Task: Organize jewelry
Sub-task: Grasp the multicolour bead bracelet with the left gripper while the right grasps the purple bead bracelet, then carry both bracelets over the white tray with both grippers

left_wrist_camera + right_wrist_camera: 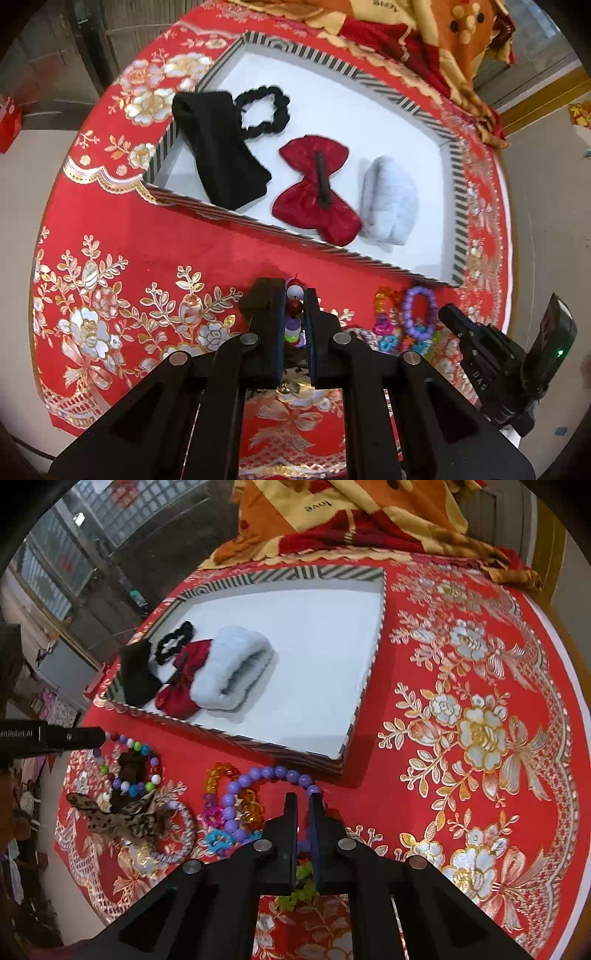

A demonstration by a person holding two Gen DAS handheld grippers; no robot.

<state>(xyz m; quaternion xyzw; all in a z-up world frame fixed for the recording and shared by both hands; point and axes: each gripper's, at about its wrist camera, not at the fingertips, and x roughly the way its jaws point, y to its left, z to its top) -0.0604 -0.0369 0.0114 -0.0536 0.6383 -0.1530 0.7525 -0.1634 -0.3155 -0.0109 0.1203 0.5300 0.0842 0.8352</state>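
Currently both grippers point steeply down at a round table (pixel 461 812) covered by a red cloth with gold and silver flowers.

Left gripper (pixel 294 314): the jaws are closed on a multicolour bead bracelet (pixel 140 768). White, red, purple and green beads show in the narrow gap between the fingers. In the right wrist view, this bracelet forms a loop of round beads near the table's left side, with one end at the left gripper's tip.

Right gripper (pixel 303 819): the jaws are closed on a purple bead bracelet (pixel 258 775). Its beads are round, uniform and pale violet; the loop arcs from the fingers toward the tray. Something green shows below the fingers; what it is cannot be told.

Beside the purple bracelet lie an amber bead bracelet (pixel 236 790), pink and blue flower-shaped pieces (pixel 214 827), a braided pale ring (pixel 184 834) and a leopard-print bow (pixel 125 819).

A shallow tray (pixel 458 206) with a striped rim and white floor sits beyond the bracelets. It holds a black headband (pixel 218 147), a black scrunchie (pixel 264 110), a red bow (pixel 314 188) with a dark clip, and a pale fluffy band (pixel 388 199).

An orange and yellow blanket (pixel 332 513) lies at the table's far edge.
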